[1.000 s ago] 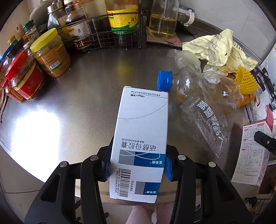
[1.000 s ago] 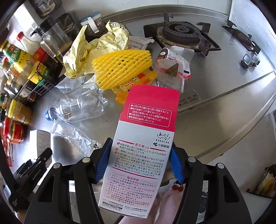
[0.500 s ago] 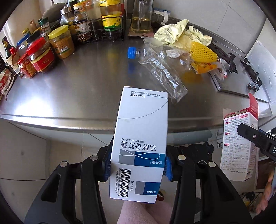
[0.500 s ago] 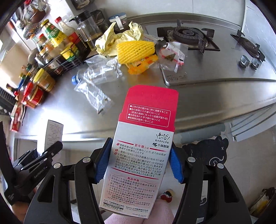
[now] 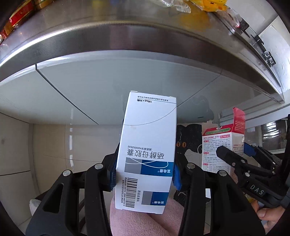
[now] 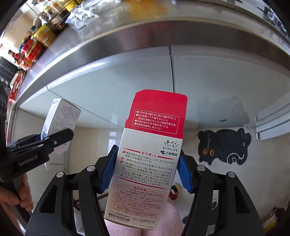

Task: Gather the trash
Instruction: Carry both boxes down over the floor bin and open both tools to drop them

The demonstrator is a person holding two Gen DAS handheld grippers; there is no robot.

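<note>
Both grippers have dropped below the counter edge since a second ago; the worktop that filled the views now sits high in frame, with cabinet doors behind the boxes.

Nearest, the left gripper (image 5: 144, 174) is clamped on the white box (image 5: 146, 150), its blue pads pressing the lower sides. The right gripper (image 6: 145, 174) likewise pinches the red box (image 6: 148, 158), whose top flap stands open. Each box is held low on its length, so most of it sticks out past the pads; a quick swing could likely pivot it loose, and thin card may buckle if squeezed harder.

Further off, the cat sticker (image 6: 223, 147) marks the cabinet (image 6: 126, 76). No bin shows in either view, so releasing now would likely drop the boxes on the floor.

Farthest, on the counter (image 5: 126, 36), the remaining trash (image 5: 208, 3) waits.
</note>
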